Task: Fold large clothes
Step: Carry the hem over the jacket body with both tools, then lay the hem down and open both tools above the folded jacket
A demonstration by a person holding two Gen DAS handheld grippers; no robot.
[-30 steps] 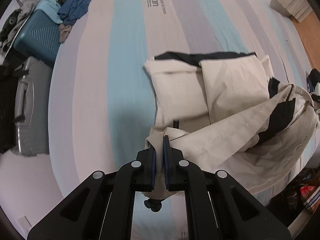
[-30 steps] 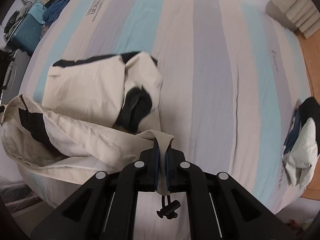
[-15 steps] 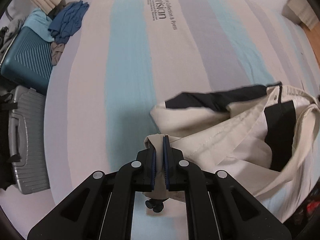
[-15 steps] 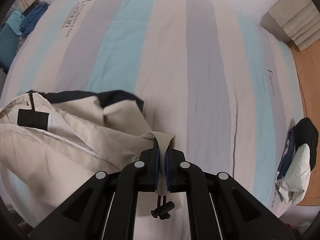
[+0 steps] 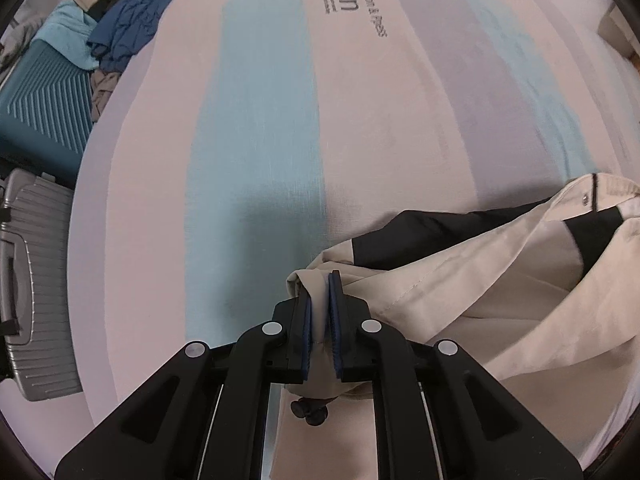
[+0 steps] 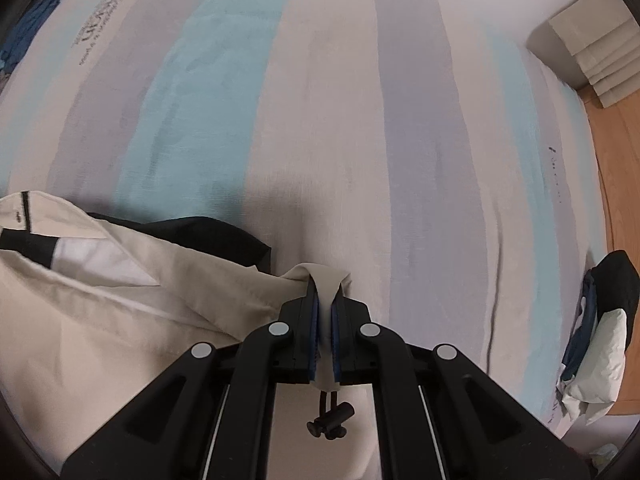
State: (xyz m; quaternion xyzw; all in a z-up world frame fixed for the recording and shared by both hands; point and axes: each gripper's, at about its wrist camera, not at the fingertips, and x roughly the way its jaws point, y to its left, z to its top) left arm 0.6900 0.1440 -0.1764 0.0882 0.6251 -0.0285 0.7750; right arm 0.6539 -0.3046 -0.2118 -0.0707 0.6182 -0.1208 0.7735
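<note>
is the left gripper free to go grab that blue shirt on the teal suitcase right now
Probably not. The left gripper is shut on a corner of the beige jacket, so its jaws are occupied. The blue shirt lies far off past the striped bed, on the teal suitcase.

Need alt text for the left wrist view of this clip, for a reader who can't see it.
The left gripper is shut on a bunched edge of a beige and black jacket, which trails off to the right over a striped bed. Beyond the bed's left edge stand a teal suitcase topped with loose clothes and a grey suitcase.
</note>
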